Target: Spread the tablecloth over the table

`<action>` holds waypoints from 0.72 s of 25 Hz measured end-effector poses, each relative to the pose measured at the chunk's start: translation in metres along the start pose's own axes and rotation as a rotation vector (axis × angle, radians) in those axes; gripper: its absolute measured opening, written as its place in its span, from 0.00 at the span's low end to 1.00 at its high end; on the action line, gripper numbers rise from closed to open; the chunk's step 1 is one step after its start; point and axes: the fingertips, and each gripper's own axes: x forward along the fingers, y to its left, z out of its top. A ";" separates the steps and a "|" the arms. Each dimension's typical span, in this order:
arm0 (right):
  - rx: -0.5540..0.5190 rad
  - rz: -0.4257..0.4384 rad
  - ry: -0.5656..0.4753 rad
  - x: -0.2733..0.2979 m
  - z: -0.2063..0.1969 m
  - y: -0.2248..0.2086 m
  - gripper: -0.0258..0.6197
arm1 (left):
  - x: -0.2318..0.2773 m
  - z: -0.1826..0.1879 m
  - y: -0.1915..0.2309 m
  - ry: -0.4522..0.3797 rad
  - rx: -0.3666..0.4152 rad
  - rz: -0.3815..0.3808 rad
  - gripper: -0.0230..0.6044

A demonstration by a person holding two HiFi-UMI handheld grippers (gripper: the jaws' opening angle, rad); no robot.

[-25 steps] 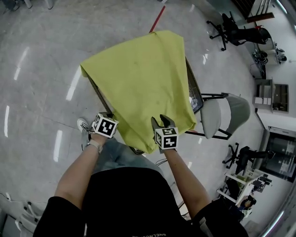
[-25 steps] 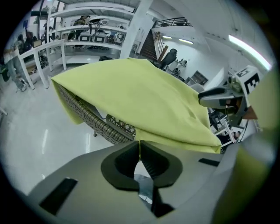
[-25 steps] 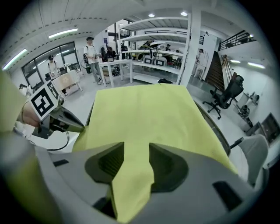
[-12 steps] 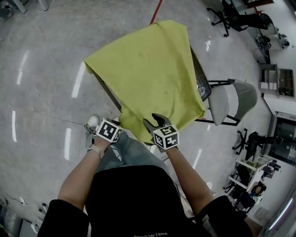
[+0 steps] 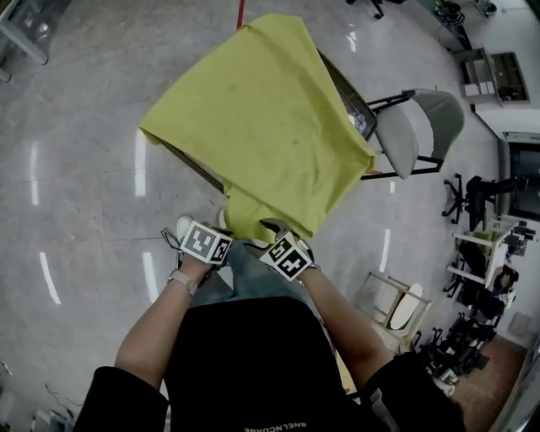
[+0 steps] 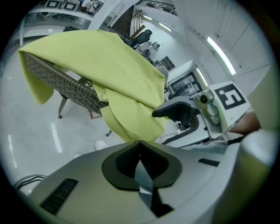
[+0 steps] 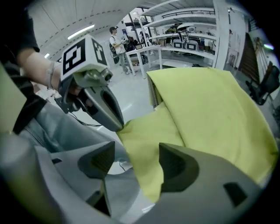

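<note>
A glossy grey floor filled most of the head view, streaked with reflected light, and a thin red line ran along it at the top edge. A grey folding chair stood at the upper right, with a black office chair nearer the right edge. In the right gripper view, white workbenches with shelves ran across the top, and a person stood beside them. In the left gripper view, long ceiling lights crossed the upper right.

Head view looks steeply down; both gripper views, close in, share the tablecloth.
</note>
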 end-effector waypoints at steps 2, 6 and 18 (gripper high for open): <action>0.008 -0.062 0.019 0.001 -0.004 0.002 0.51 | -0.006 -0.006 -0.013 0.030 0.009 -0.067 0.06; 0.135 -0.110 0.002 0.003 -0.017 0.009 0.40 | -0.006 -0.019 -0.035 0.106 0.088 -0.141 0.06; 0.479 -0.284 0.010 -0.009 -0.100 0.025 0.06 | 0.007 -0.037 -0.025 0.312 0.568 0.006 0.07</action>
